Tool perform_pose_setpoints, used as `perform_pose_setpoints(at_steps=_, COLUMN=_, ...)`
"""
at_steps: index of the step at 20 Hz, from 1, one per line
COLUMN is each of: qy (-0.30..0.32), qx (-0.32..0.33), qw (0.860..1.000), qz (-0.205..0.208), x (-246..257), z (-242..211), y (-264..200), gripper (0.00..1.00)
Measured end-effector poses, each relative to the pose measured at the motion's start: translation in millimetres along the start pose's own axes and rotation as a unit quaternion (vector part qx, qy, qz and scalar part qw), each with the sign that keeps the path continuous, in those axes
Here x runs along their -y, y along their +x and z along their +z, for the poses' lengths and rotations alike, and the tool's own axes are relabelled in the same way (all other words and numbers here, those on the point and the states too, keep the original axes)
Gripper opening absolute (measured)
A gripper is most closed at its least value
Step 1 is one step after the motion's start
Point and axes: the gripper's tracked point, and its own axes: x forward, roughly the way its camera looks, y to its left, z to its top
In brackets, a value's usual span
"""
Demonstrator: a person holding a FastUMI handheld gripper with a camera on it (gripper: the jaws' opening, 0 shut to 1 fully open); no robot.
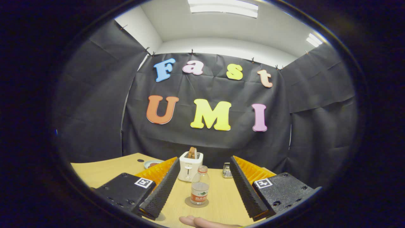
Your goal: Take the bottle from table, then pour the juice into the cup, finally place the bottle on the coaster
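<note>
While the gripper (202, 186) is held wide open and empty, the bottle (200, 185) is seen upright on the coaster (190, 203), between the fingers, with the toaster (189, 166) just behind it.

The gripper (202, 186) is built with black ribbed fingers (159, 193) backed in orange. Square black-and-white markers are borne on black, screw-holed mounts.

I see a clear bottle (200, 186) with orange-red label; brown coaster (196, 203); white toaster (189, 166); black ridged fingers (163, 186), spread apart.
</note>
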Motion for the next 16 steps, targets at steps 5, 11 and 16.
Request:
perform_pose_setpoints(at_steps=5, qy=0.018, qx=-0.026, qw=0.999, qz=-0.005, x=0.7, z=34.6, y=-45.0, gripper=1.0)
perform_pose_setpoints(at_steps=11, qy=0.021, qx=-0.022, qw=0.999, qz=-0.011, x=18.3, z=64.6, y=-85.3, gripper=1.0)
perform_pose_setpoints(at_steps=16, qy=0.036, qx=-0.006, qw=0.999, qz=-0.008, x=29.7, z=84.7, y=-106.0, gripper=1.0)
